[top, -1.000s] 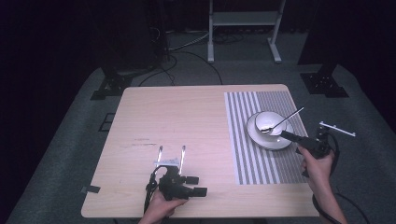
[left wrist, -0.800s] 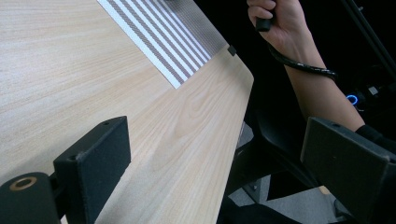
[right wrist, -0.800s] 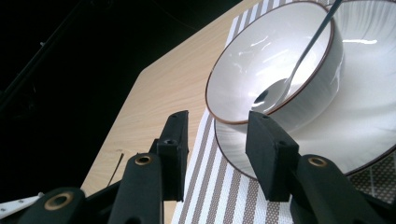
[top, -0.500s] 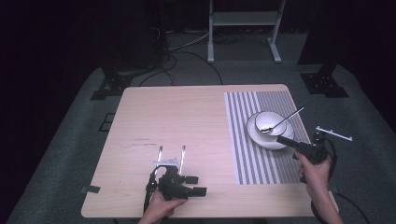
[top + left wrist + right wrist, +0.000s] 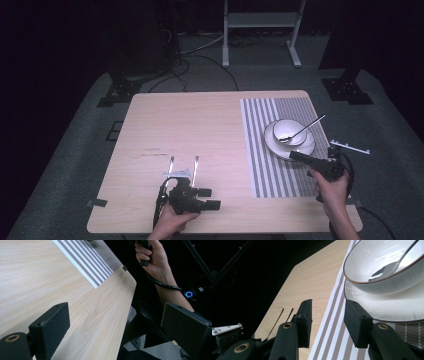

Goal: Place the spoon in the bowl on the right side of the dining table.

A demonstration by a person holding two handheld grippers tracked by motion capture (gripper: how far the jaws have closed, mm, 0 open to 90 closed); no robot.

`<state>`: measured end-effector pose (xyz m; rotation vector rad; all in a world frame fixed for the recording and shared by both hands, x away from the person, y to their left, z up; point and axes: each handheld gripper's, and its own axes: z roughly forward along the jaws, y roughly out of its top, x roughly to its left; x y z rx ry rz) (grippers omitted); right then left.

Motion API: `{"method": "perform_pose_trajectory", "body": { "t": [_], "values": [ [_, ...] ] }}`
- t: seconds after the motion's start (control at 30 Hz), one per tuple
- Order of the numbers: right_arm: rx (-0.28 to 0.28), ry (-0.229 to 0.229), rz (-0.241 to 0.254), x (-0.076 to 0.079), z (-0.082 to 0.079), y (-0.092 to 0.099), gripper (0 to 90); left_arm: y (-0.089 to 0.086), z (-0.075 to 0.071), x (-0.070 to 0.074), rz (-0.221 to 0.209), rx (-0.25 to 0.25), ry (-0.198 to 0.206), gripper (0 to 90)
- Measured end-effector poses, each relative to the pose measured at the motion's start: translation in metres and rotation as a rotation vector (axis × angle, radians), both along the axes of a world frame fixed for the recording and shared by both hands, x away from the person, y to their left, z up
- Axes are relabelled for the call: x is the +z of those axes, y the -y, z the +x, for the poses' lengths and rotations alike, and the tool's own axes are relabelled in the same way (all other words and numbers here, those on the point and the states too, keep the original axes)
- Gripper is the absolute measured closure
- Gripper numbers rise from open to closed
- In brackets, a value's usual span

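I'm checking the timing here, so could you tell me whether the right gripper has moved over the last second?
Yes. The right gripper has drawn back from the plate toward the table's near edge.

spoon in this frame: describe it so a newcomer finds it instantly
Start at the striped placemat covering the right part of the wooden table. On it sits a white plate with a white bowl on top. The spoon lies in that bowl, its thin handle angling out over the far right rim; it is the only metal, shiny piece among white dishes.
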<state>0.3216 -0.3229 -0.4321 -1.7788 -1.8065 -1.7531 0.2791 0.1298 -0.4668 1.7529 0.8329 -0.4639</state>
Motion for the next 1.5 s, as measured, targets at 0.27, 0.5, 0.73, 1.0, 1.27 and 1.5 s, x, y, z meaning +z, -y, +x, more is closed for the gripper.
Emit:
{"method": "perform_pose_trajectory", "body": {
  "t": [0.27, 0.5, 0.73, 1.0, 1.27, 1.5],
  "values": [
    [0.017, 0.0, 0.003, -0.005, -0.007, -0.007, 55.7, -0.001, 0.0, 0.001, -0.002, 0.0, 0.003, 6.9],
    [0.034, 0.005, -0.005, -0.009, -0.012, -0.014, 54.8, -0.002, 0.0, 0.002, -0.003, 0.004, 0.006, 6.9],
    [0.048, 0.017, -0.014, -0.01, -0.016, -0.021, 54.2, -0.004, 0.0, 0.002, -0.009, 0.006, 0.004, 6.9],
    [0.07, 0.038, -0.038, -0.007, -0.02, -0.032, 54.1, -0.005, 0.0, 0.002, -0.013, 0.008, 0.003, 6.9],
    [0.09, 0.044, -0.052, -0.009, -0.025, -0.038, 53.4, -0.007, 0.0, 0.003, -0.016, 0.01, 0.004, 6.9],
    [0.111, 0.044, -0.053, -0.015, -0.03, -0.046, 53.0, -0.007, 0.0, 0.002, -0.018, 0.011, 0.003, 6.9]
  ]
}}
